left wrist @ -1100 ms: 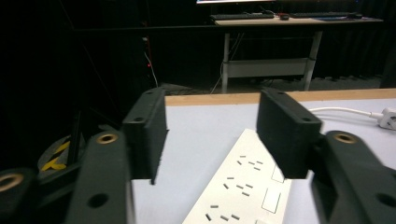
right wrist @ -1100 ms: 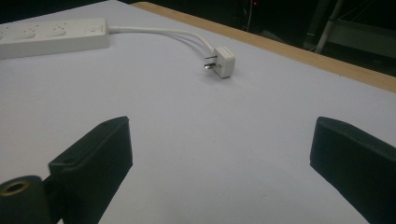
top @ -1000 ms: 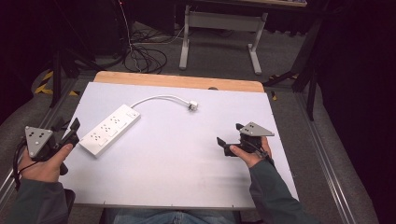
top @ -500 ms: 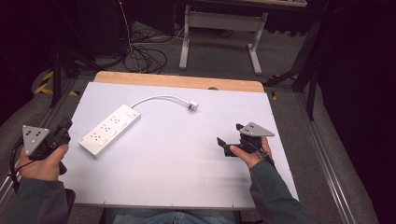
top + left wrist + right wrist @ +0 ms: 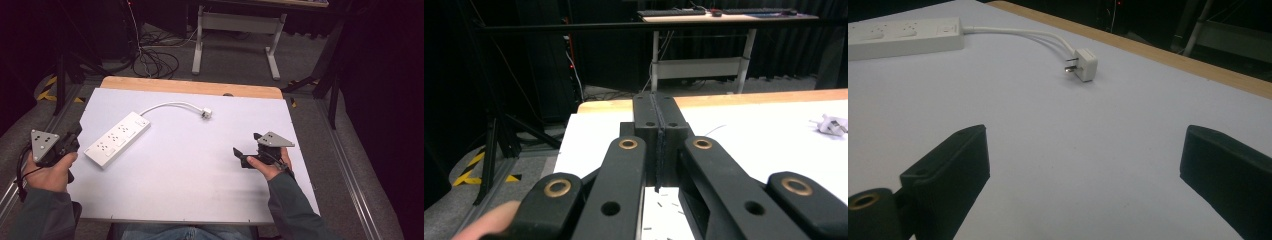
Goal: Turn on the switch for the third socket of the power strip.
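left tool (image 5: pixel 75 134): sitting at the surface's left edge, jaws pressed fully together with nothing between them, as the left gripper view shows; they have just been closing on empty air.
strip (image 5: pixel 117 139): lying flat and slantwise on the left half of the surface (image 5: pixel 200 185), just beside the left tool but not touching it.
cord (image 5: pixel 170 105): curving from the strip's far end toward the middle of the surface.
plug (image 5: pixel 206 113): resting loose at the cord's end, prongs bare, well apart from both tools; in the right gripper view (image 5: pixel 1082 65) it is lying straight ahead between the spread jaws.
right tool (image 5: pixel 245 156): hovering low over the right half of the surface, jaws standing wide and holding nothing, pointing toward the plug.
step: judging by the layout, the work is just starting; both tools are waiting and nothing is being gripped yet.
next move: the right tool is looking best placed to advance on the plug and close across its body; the left tool would need to be opening before steadying the strip.
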Tool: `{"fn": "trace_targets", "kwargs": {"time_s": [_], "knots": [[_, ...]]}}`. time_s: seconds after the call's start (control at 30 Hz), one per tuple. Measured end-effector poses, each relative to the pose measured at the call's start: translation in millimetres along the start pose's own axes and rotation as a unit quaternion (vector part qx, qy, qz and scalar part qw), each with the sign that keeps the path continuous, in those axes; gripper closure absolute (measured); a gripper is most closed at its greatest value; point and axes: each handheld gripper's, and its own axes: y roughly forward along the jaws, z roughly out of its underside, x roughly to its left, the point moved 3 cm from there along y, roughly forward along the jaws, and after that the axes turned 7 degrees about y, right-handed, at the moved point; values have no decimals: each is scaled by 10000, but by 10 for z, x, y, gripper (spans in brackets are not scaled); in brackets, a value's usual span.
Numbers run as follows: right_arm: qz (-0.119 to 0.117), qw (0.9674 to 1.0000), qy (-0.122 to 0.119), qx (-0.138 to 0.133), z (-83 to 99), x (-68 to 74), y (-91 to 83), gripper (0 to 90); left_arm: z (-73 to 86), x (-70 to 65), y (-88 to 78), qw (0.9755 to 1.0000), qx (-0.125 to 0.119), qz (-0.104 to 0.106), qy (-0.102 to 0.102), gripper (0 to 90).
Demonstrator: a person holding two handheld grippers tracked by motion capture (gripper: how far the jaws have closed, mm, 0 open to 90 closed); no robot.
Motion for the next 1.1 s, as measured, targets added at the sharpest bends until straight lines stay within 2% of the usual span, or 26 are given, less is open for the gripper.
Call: {"fn": "trace_targets", "kwargs": {"time_s": [0.1, 0.47, 0.6, 1.1], "knots": [[4, 10000, -1, 0, 1, 1, -1, 62, 6, -21, 25, 10000, 41, 83, 9, 900], [3, 10000, 21, -3, 3, -4, 0, 63, 32, -111, 145, 9988, 269, 304, 266, 900], [7, 10000, 2, 0, 3, -3, -2, 63, 37, -156, 188, 9978, 367, 442, 336, 900], [17, 10000, 8, 10, 5, -3, -3, 64, 76, -239, 328, 9945, 655, 658, 487, 900]]}}
